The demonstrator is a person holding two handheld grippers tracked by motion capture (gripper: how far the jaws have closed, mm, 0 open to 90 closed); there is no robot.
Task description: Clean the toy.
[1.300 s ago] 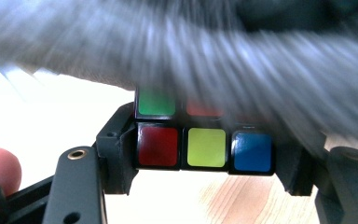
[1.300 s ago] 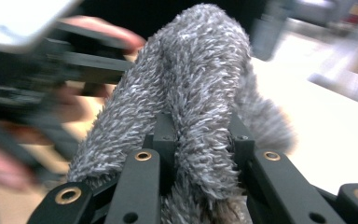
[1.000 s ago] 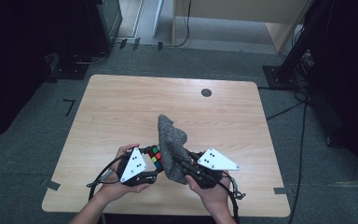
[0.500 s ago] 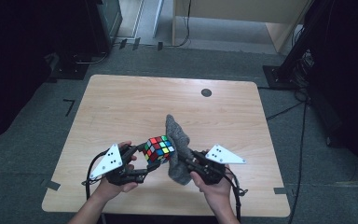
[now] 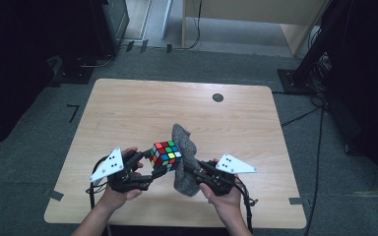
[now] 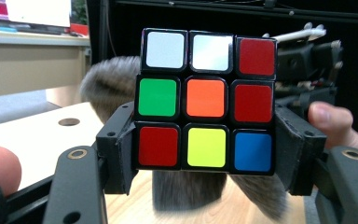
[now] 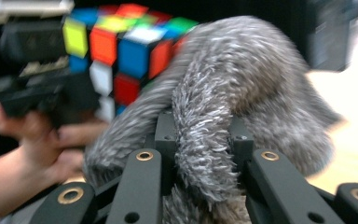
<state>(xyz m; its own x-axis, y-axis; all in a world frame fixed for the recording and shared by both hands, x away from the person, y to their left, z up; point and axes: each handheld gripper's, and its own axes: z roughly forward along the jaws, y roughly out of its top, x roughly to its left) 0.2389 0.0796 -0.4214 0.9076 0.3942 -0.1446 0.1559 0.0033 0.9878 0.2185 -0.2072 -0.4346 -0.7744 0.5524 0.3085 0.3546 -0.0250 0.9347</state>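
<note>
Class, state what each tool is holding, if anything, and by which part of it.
The left tool clamps the puzzle cube by two opposite side faces, at its lowest layer. The right tool pinches a bunched fold of the grey fluffy cloth.

- The puzzle cube (image 5: 165, 155) is a scrambled colour cube with black edges, clamped by its two opposite sides between the jaws of the left gripper (image 5: 150, 167), held clear above the table.
- Toward that gripper it shows white, white, red on top, green, orange, red in the middle, red, yellow, blue below.
- The grey fuzzy cloth (image 5: 186, 157) is pinched in a fold between the jaws of the right gripper (image 5: 189, 169); it rises past them and droops below, touching the cube's far side.
</note>
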